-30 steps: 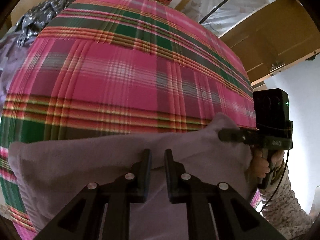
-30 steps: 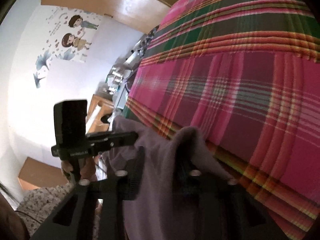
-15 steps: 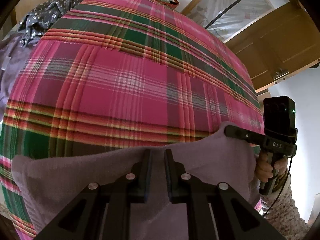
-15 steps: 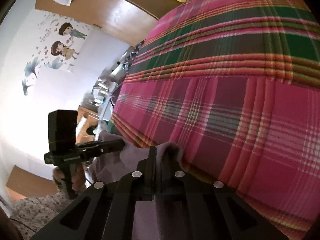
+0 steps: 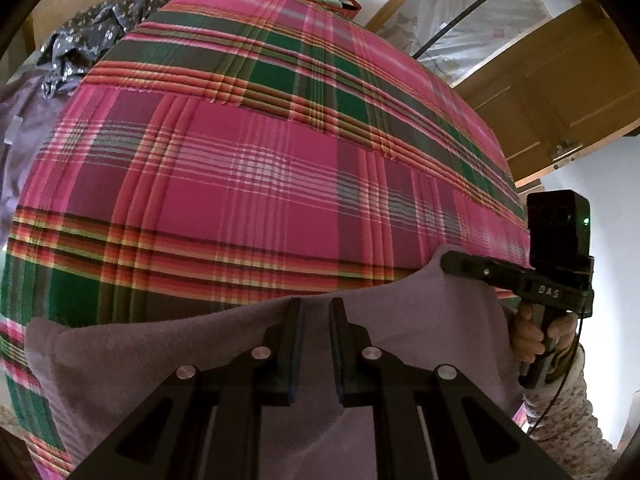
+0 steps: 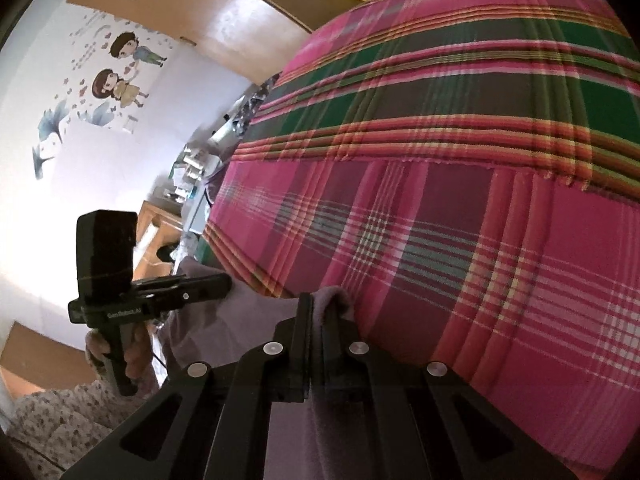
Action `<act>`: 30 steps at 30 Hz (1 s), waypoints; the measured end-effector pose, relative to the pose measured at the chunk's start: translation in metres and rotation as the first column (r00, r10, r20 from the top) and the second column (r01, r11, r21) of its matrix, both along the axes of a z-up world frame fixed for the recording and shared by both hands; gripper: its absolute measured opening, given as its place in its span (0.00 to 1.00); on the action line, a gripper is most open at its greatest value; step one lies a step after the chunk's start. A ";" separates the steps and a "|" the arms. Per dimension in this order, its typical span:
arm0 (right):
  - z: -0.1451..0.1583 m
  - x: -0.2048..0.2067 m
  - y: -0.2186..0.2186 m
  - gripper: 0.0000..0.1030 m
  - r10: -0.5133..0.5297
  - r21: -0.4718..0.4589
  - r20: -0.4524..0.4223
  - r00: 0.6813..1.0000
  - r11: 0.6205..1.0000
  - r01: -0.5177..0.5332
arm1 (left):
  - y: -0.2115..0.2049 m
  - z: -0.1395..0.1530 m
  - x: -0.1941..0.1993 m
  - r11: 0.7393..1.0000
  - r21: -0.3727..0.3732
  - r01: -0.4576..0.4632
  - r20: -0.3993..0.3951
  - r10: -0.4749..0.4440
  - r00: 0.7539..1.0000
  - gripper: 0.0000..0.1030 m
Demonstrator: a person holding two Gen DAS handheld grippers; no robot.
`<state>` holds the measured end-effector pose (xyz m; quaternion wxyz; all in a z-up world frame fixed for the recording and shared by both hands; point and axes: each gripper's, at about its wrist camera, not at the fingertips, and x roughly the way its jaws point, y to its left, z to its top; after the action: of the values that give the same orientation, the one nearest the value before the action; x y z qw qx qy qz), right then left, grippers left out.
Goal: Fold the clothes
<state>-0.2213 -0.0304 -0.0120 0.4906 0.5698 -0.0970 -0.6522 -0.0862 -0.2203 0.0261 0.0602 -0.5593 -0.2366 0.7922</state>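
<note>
Garment [image 5: 400,320] edge hidden between right tongs [image 6: 317,308] — lower half cut off.

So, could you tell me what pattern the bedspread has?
Pink plaid bedspread with green and orange bands, clearest in the left wrist view.

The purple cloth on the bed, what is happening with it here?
A person is folding a purple garment over a bed with a pink plaid cover. Each hand holds a two-finger tool. The left tool grips the garment's upper edge near its middle, and the right tool is shut on a bunched corner of the same edge. The garment is held up along that edge, above the near side of the bed. More clothes lie at the far corner.
</note>
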 end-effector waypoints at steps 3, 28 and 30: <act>0.009 0.003 0.005 0.20 0.013 0.003 -0.034 0.999 1.000 -0.013 | 0.005 0.005 0.001 1.000 -0.005 0.006 -0.013 -0.006 1.000 0.12; 0.028 0.072 0.085 0.21 0.133 0.249 -0.431 0.892 0.968 -0.024 | 0.090 -0.001 -0.004 0.974 0.038 0.225 -0.011 -0.225 0.974 0.13; 0.028 0.076 0.082 0.13 0.151 0.257 -0.445 0.883 0.966 -0.036 | 0.089 -0.001 -0.005 0.974 0.044 0.221 -0.008 -0.221 0.975 0.14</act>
<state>-0.1452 0.0520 0.0164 0.4578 0.4578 0.1298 -0.7510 -0.0914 -0.1313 0.0247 0.1609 -0.5794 -0.1904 0.7760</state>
